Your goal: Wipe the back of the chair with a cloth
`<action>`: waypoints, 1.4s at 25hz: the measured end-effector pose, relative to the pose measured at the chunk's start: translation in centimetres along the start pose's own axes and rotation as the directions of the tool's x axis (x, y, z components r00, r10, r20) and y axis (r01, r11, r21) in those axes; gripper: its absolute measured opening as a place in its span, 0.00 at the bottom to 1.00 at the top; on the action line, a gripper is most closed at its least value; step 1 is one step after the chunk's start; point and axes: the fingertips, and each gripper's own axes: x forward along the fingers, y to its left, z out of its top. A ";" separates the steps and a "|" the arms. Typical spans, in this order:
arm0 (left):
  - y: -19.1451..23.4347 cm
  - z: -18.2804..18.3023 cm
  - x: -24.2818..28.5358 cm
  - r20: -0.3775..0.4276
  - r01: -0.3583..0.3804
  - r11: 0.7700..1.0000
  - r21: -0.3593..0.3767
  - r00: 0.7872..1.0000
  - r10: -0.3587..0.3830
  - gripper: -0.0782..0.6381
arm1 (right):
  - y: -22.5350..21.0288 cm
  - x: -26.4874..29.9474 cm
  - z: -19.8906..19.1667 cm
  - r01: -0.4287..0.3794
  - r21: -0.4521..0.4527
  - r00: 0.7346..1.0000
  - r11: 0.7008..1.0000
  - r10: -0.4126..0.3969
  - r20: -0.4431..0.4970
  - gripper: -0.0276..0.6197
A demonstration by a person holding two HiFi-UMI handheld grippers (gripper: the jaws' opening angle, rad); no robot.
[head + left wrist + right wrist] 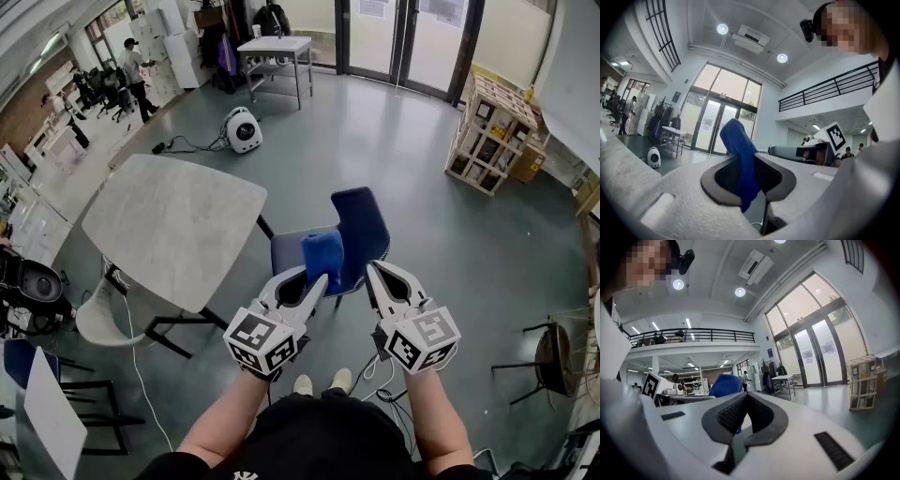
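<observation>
Between left gripper [749,161] jaws, cloth [739,143] (chair [364,223] visible only overhead).

Your blue cloth [322,255] covered part of the chair [367,223] back. Your left gripper [311,277] hid the seat's front edge and the cloth's lower end. In the right gripper view, your right gripper [746,397] blocked the cloth's lower part. The distant people [137,67] were too small to make out.

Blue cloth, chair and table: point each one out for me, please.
blue cloth [322,255], head view, on its bunched upper end.
chair [362,221], head view, on the middle of the backrest.
table [173,223], head view, on the bare middle of its top.
</observation>
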 end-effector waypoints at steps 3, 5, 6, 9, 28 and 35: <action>-0.2 0.2 0.3 0.001 -0.001 1.000 -0.006 1.000 0.001 0.21 | 0.3 0.2 0.2 -0.003 -0.004 1.000 1.000 0.003 -0.003 0.06; -0.5 0.1 0.4 -0.002 -0.001 1.000 -0.006 1.000 0.001 0.21 | 0.3 0.1 0.2 -0.006 -0.003 1.000 1.000 0.006 -0.005 0.06; -0.6 0.1 0.5 -0.003 -0.001 1.000 -0.006 1.000 0.001 0.21 | 0.3 0.0 0.1 -0.007 -0.002 1.000 1.000 0.007 -0.006 0.06; -0.9 -0.3 0.5 -0.006 0.000 1.000 -0.008 1.000 0.000 0.21 | 0.1 -0.2 -0.2 -0.007 0.002 1.000 1.000 0.007 -0.007 0.06; 0.6 -3.1 4.1 -0.080 -0.072 0.997 -0.018 0.994 0.070 0.21 | -6.4 -1.5 0.1 -0.018 0.084 0.999 0.996 0.014 0.042 0.06; 0.2 -5.2 6.2 -0.137 -0.086 0.996 -0.023 0.987 0.082 0.21 | -8.6 -1.0 -1.1 -0.037 0.107 0.999 0.994 0.032 0.043 0.06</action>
